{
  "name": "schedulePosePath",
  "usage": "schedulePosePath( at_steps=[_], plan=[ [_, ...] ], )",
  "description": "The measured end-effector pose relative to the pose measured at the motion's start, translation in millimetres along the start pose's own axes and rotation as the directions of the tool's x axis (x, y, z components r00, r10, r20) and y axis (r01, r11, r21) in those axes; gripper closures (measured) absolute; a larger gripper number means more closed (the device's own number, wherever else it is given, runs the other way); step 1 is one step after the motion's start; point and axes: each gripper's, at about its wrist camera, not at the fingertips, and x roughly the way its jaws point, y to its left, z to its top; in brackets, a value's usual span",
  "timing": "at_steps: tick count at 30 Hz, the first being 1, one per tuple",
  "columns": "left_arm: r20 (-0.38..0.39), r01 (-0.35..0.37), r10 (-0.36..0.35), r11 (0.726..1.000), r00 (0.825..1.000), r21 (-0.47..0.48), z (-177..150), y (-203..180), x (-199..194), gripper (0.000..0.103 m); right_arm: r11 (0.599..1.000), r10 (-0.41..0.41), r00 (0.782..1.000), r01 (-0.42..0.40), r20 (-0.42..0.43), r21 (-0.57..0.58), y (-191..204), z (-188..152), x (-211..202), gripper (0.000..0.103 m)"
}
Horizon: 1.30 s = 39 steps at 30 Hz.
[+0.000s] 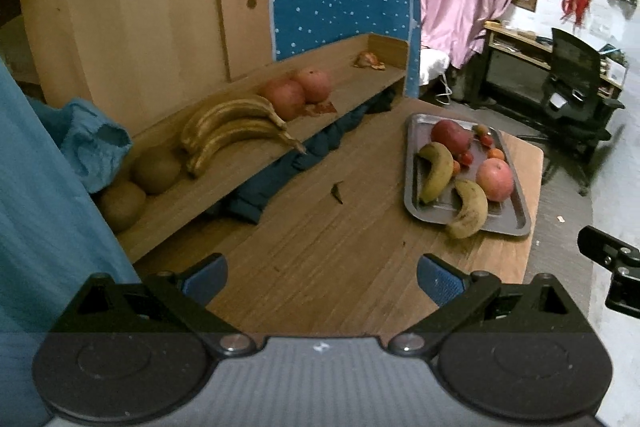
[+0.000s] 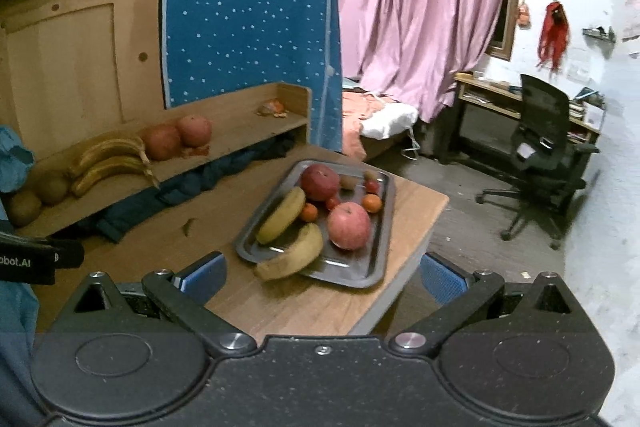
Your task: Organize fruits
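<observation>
Shelf [image 1: 248, 163] along the far left carries, left to right: two brown round fruits [image 1: 156, 169], a banana bunch [image 1: 232, 131], two red apples [image 1: 298, 91], then a scrap of peel [image 1: 369, 61] at the far end. So fruit is grouped by kind there, and judged from that the job is partly done. Left gripper [image 1: 322, 281] hangs over bare table [image 1: 320, 247], jaws wide, nothing between them. Right of it, the tray [image 2: 376, 263] sits near the table's right edge, still loaded: two loose bananas, two apples, several small red and orange fruits. The near banana [image 2: 292, 255] overhangs the tray's near rim, its tip on the table. Right gripper [image 2: 322, 281] faces the tray, jaws wide, empty, well short of the fruit. Likely step: lift that near banana and carry it to the bunch. To do it well, grip across the middle of the curve, not the tip. Squeeze lightly, since the skin looks ripe and soft. Lift clear of the rim before swinging left, so the tray is not dragged toward the edge. Set it beside the bunch, curve matching.
</observation>
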Motion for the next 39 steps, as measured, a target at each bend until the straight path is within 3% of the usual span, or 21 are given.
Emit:
schedulePosePath(
  at_steps=[7, 19, 39],
  plan=[
    [-0.016, 0.049, -0.049, 0.999, 0.999, 0.023, -10, 12, 3, 0.0, 0.999, -0.052, 0.999, 0.051, -0.015, -0.018, 14, -12, -20, 0.001],
    [0.078, 0.052, -0.059, 0.994, 0.995, 0.095, -25, 18, -4, 0.0, 0.996, -0.083, 0.996, 0.082, -0.03, -0.035, 26, -22, -35, 0.001],
    [0.074, 0.043, -0.05, 0.994, 0.996, 0.101, -40, 18, -9, 0.0, 0.999, -0.054, 0.996, 0.053, -0.073, -0.014, 21, -34, -27, 0.001]
  ],
)
